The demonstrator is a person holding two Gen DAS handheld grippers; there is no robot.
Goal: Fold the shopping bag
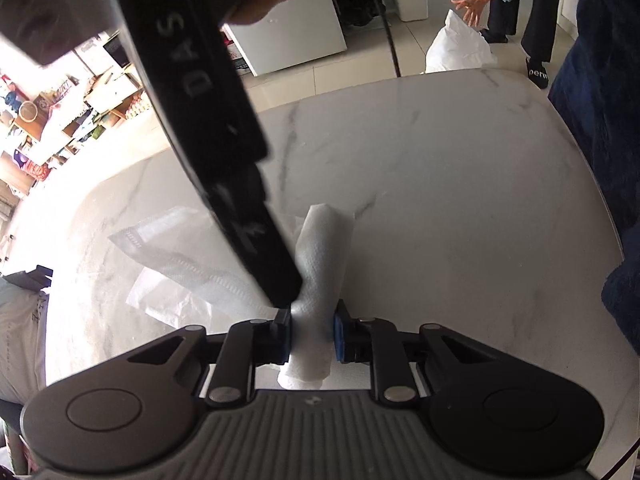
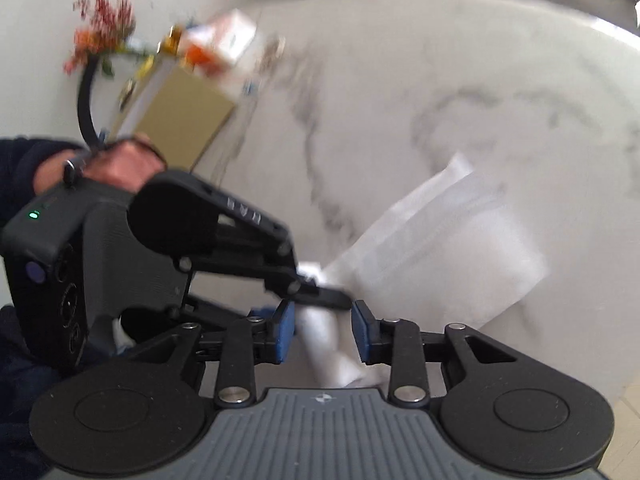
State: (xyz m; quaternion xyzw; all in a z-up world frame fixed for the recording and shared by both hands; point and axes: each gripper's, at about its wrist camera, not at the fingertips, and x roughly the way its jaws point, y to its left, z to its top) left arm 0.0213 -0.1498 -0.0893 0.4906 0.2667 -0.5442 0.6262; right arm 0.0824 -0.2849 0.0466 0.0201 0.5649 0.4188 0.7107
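The white shopping bag (image 1: 188,276) lies flat on the marble table (image 1: 460,208), one handle strap (image 1: 324,264) twisted up from it. My left gripper (image 1: 311,332) has its blue pads on either side of the strap, close against it. The right gripper's black finger (image 1: 224,160) crosses this view down to the same strap. In the right wrist view the bag (image 2: 448,252) lies to the right, and the strap (image 2: 324,336) runs between the blue pads of my right gripper (image 2: 323,336), which stand apart from it. The left gripper (image 2: 324,296) clamps the strap just ahead.
A box with packets and flowers (image 2: 180,92) stands at the table's far left in the right wrist view. Beyond the table a person (image 1: 476,4) reaches toward a white sack (image 1: 460,48) on the floor. A dark-clothed body (image 1: 600,120) stands at the right edge.
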